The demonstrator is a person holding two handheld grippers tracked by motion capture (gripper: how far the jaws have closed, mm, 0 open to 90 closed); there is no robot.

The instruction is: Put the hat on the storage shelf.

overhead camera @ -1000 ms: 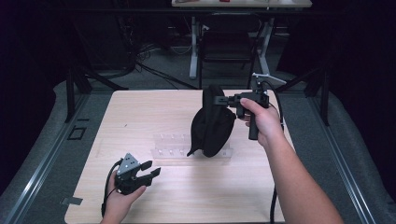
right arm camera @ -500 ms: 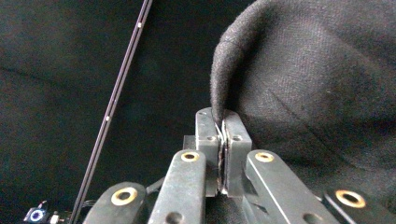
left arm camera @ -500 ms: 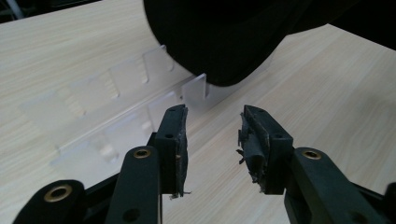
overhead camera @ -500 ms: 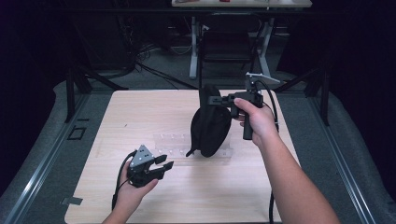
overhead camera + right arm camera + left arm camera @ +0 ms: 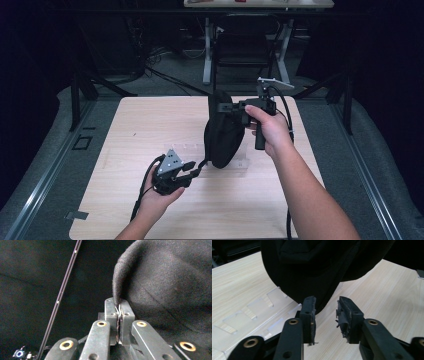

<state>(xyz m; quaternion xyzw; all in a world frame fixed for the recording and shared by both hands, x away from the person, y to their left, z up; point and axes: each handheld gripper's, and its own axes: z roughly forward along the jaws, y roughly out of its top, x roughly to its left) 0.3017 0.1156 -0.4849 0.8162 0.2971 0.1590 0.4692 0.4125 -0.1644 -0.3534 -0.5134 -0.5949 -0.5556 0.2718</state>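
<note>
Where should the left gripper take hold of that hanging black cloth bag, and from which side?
Probably the black cloth bag's lowest rounded edge, approached from below on the person's side. The right gripper pinches its top, so it hangs free; the left gripper's open jaws, which have just been closing, already sit just under that edge.

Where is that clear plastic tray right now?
In the high view the clear tray lies flat mid-table, under the hanging black bag, just beyond the left gripper.

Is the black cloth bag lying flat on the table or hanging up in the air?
Hanging. The right gripper pinches the black cloth bag by its top edge, and its bottom droops over the clear tray.
</note>
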